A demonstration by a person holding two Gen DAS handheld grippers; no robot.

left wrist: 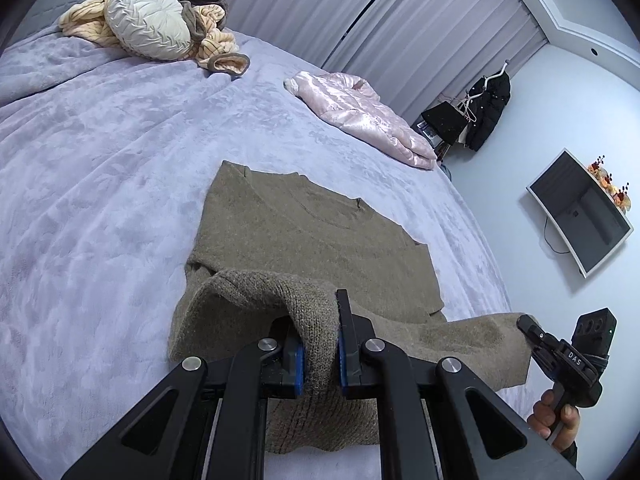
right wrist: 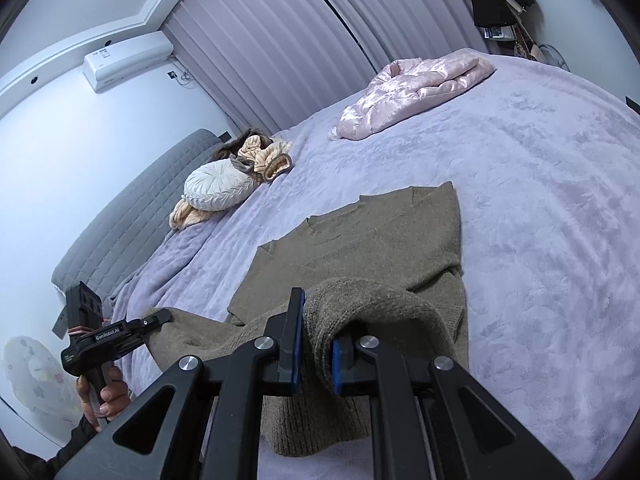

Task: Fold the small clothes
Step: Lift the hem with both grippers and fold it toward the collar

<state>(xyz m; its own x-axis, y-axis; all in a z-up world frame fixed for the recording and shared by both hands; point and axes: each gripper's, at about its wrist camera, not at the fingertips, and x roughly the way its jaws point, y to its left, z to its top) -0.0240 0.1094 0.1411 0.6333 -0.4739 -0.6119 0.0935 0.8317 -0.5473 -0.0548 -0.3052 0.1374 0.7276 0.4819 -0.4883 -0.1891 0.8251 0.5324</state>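
Observation:
A brown knitted sweater [left wrist: 304,232] lies flat on the lilac bed cover [left wrist: 100,200], its near hem lifted off the bed. My left gripper [left wrist: 320,344] is shut on one corner of that hem, and the knit bunches between its blue pads [left wrist: 298,368]. In the same view my right gripper [left wrist: 524,326] pinches the other hem corner at the far right. From the right wrist, the sweater [right wrist: 360,240] spreads ahead, my right gripper [right wrist: 316,340] is shut on its hem, and my left gripper [right wrist: 164,316] grips the cloth at the lower left.
A pink padded jacket [left wrist: 360,116] lies folded near the far side of the bed. A round cream cushion [left wrist: 152,24] rests on peach and brown clothes by the grey headboard [right wrist: 132,216]. Curtains [left wrist: 320,8], a wall screen [left wrist: 580,208] and a coat rack [left wrist: 488,108] stand beyond.

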